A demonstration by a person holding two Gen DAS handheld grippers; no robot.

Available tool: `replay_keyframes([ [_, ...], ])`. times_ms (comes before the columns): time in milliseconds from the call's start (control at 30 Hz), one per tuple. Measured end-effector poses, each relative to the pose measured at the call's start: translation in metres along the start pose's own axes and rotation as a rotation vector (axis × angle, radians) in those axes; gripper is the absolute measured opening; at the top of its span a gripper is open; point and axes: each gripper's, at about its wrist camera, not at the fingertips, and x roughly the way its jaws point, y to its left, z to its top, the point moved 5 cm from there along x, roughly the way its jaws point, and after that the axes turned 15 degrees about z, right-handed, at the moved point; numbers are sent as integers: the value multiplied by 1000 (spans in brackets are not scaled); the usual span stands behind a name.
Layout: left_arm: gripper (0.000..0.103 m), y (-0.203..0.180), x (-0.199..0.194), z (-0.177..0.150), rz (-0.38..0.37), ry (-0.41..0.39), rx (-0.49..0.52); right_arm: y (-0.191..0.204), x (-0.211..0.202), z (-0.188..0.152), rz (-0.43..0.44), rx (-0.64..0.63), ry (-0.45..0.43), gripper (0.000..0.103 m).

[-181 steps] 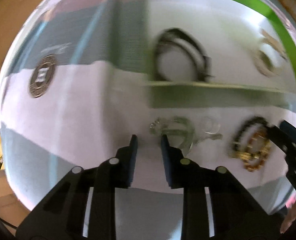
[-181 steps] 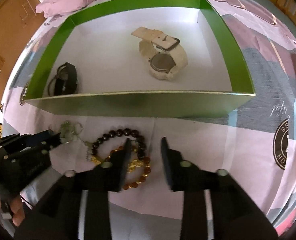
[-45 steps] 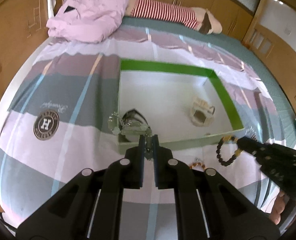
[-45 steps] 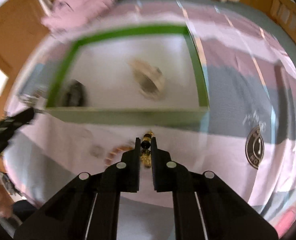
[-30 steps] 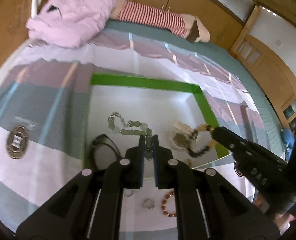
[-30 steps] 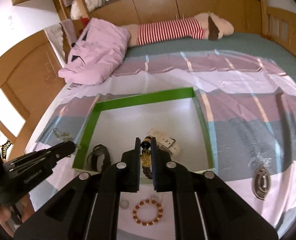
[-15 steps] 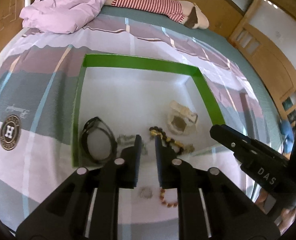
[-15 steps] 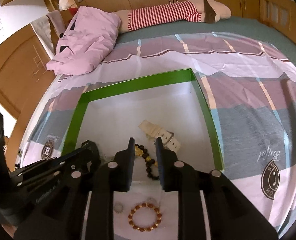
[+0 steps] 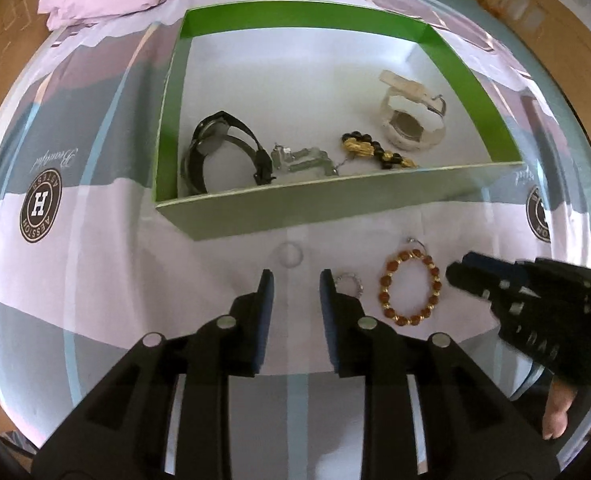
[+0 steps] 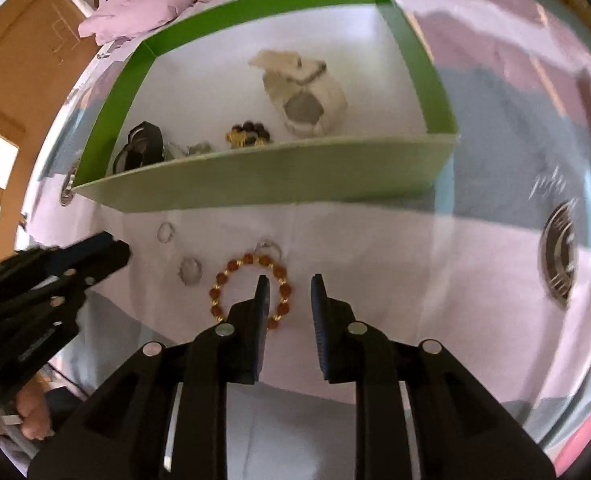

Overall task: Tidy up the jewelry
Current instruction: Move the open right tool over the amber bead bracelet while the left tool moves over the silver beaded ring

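Jaws of left gripper [image 9: 292,283] opening w/ nothing between, right gripper [image 10: 286,289] jaws apart, empty, by bead bracelet [image 10: 251,290]

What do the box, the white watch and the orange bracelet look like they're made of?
Box: likely thin cardboard, with flat folded walls, a glossy green lining and a white floor. White watch: probably matte plastic or rubber, given its thick cream strap and what seems a metal buckle. Orange bracelet: brown-orange beads, maybe wood or seed, with shiny gold-coloured spacers; too small to be sure.
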Motion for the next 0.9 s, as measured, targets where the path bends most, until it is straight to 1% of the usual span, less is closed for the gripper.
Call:
replay_keyframes([
  [33, 30, 0, 1, 0, 1, 0, -1, 3, 2, -1, -4, -16, 5, 21],
  [67, 31, -1, 1, 0, 2, 0, -1, 5, 4, -2, -14, -30, 11, 21],
  [167, 32, -6, 3, -2, 3, 4, 11, 11, 19, -7, -62, -63, 51, 21],
  [233, 38, -11, 4, -3, 11, 9, 22, 11, 30, -10, -91, -69, 81, 21],
  [267, 39, -11, 6, -3, 15, 13, 26, 10, 35, -12, -120, -73, 99, 21],
  [333, 41, -10, 9, -4, 27, 21, 29, 11, 35, -14, -149, -97, 110, 17],
  [367, 41, -10, 10, -5, 30, 25, 28, 10, 32, -15, -171, -101, 121, 13],
  [467, 41, -7, 13, -6, 29, 40, 18, -6, 17, -11, -248, -76, 99, 9],
  [500, 42, -7, 14, -6, 24, 45, 15, -12, 9, -8, -245, -53, 76, 9],
  [533, 44, -7, 15, -5, 20, 48, 12, -16, 1, -5, -210, -35, 49, 9],
  [633, 48, -12, 16, -4, 21, 50, 16, -19, -15, -1, -121, 2, 9, 10],
  [667, 49, -14, 16, -4, 22, 50, 20, -22, -20, 0, -101, 21, -1, 14],
  [700, 49, -17, 17, -4, 25, 50, 26, -25, -24, 0, -96, 34, -8, 22],
  [733, 49, -20, 17, -4, 27, 49, 30, -28, -26, 1, -99, 45, -14, 24],
  [800, 52, -25, 17, -4, 30, 47, 38, -34, -29, 2, -113, 60, -15, 25],
  [900, 57, -29, 18, -2, 37, 41, 42, -39, -27, -1, -108, 72, 10, 25],
])
